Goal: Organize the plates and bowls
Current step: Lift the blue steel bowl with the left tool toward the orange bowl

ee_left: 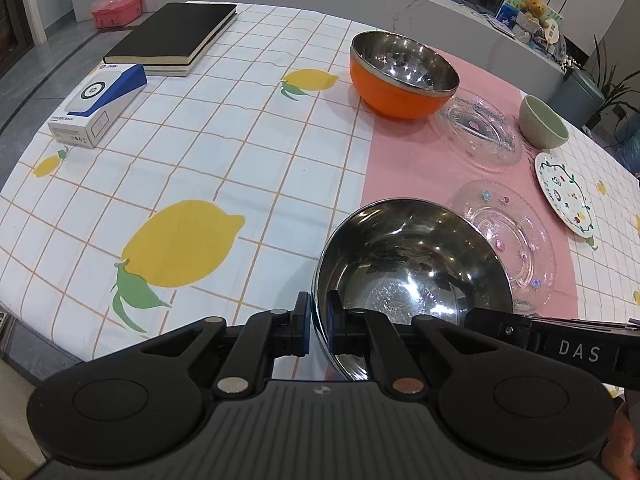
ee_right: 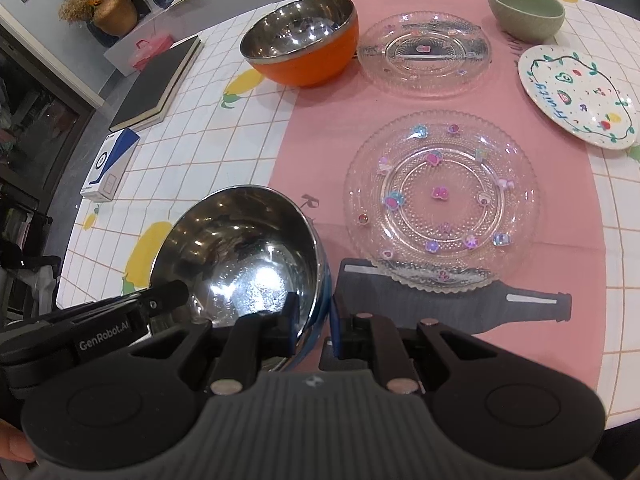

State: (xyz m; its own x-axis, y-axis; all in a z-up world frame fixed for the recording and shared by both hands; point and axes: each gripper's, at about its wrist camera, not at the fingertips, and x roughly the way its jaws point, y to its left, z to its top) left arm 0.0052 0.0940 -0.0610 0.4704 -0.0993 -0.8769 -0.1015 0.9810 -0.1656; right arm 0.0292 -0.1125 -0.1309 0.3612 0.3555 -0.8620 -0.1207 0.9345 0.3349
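A steel bowl with a blue outside (ee_left: 412,264) (ee_right: 240,256) hangs tilted over the tablecloth, held from both sides. My left gripper (ee_left: 318,316) is shut on its left rim. On the opposite rim my right gripper (ee_right: 316,308) is also shut. Farther back stands an orange steel-lined bowl (ee_left: 400,80) (ee_right: 304,40). On the pink mat lie two clear glass plates, one near (ee_left: 508,240) (ee_right: 440,196) and one far (ee_left: 476,132) (ee_right: 424,48). A green bowl (ee_left: 542,122) (ee_right: 524,10) and a white painted plate (ee_left: 564,194) (ee_right: 576,96) sit at the right.
A black book (ee_left: 172,36) (ee_right: 160,84) and a white-and-blue box (ee_left: 96,104) (ee_right: 108,168) lie at the table's far left. A pink case (ee_left: 116,8) rests on the bench behind. The lemon-print cloth (ee_left: 180,184) covers the table's left half.
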